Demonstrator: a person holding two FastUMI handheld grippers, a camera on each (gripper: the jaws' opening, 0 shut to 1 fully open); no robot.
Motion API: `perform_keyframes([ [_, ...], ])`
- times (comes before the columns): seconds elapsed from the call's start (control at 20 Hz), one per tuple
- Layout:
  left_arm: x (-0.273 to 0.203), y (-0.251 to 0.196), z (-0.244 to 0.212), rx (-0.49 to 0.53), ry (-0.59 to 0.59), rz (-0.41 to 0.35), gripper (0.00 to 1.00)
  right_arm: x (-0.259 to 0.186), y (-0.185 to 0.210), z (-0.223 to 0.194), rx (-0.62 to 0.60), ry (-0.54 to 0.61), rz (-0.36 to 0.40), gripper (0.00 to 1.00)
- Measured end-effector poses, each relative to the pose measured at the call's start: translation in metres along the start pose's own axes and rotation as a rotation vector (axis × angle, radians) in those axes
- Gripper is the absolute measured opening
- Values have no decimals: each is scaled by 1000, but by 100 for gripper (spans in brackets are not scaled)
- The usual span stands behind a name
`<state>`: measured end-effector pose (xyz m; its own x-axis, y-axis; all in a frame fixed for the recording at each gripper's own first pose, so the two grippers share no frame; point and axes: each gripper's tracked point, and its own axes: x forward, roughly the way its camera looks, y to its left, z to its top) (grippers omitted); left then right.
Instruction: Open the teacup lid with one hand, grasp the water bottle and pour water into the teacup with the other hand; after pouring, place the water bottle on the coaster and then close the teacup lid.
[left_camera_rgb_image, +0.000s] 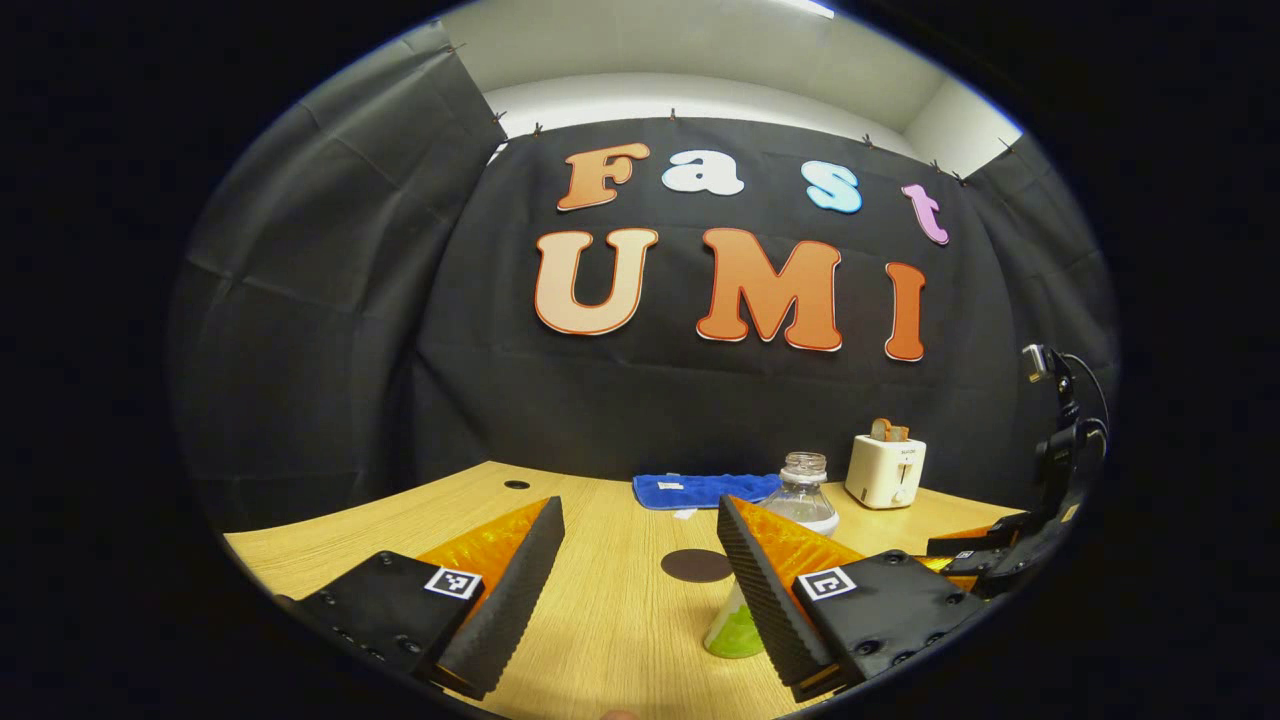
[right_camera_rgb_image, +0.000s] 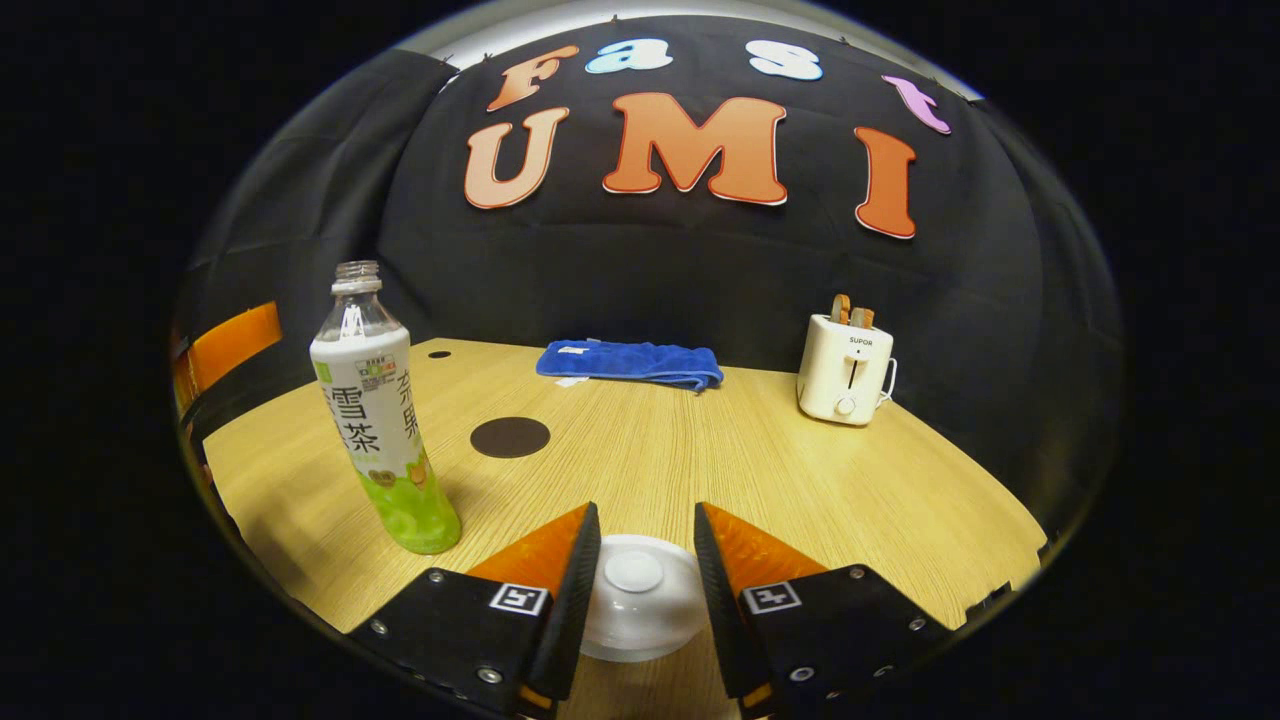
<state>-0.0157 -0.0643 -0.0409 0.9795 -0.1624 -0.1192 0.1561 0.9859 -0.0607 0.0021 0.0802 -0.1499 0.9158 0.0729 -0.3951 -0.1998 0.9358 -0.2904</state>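
The left gripper (left_camera_rgb_image: 640, 560) hangs low over the wooden bench (left_camera_rgb_image: 610, 620) with its fingers spread wide apart and nothing between them. Just behind its right-hand finger stands the water bottle (left_camera_rgb_image: 800, 495), uncapped and upright, its clear neck rising above the finger and its green foot showing below — near the finger, though I cannot tell whether they touch. A dark round coaster (left_camera_rgb_image: 696, 565) lies flat on the bench just beside the bottle, seen through the gap of the fingers. At the far right edge of the left gripper view the other gripper shows, dark and partly cut off.

In the right gripper view the right gripper (right_camera_rgb_image: 645, 575) sits directly over the white teacup lid (right_camera_rgb_image: 640, 595), its fingers set to either side of the lid's small round knob (right_camera_rgb_image: 633, 571) — close beside it but with a gap on both sides, so not clamped. The bottle (right_camera_rgb_image: 375, 420) stands well off to the left there, with the coaster (right_camera_rgb_image: 510, 437) beyond it toward the middle of the bench.

At the back of the bench a folded blue cloth (right_camera_rgb_image: 630, 362) lies by the black wall, and a white toaster (right_camera_rgb_image: 845, 380) with slices in its slots stands to the right.
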Motion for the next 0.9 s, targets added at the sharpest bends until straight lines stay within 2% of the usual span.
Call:
perform_keyframes([
  [0.05, 0, 0, 0, 2, 0, 1, 99, 0, 1, -3, 0, 9, 5, 52],
  [0.1, -1, 0, 1, 2, -1, 2, 99, 1, 3, -5, 1, 17, 13, 41],
  [0.15, 0, 1, 1, 2, -2, 3, 99, 0, 5, -4, 3, 16, 19, 42],
  [0.35, 0, 1, -1, -3, 2, 5, 99, 0, 5, -3, -22, 11, 25, 25],
  [0.65, -3, -5, -2, -3, 8, -7, 99, -10, -8, 17, 19, -47, 27, 19],
  [0.9, -12, -22, 2, -3, 2, -50, 99, -22, -60, 28, 49, -77, -65, 19],
])
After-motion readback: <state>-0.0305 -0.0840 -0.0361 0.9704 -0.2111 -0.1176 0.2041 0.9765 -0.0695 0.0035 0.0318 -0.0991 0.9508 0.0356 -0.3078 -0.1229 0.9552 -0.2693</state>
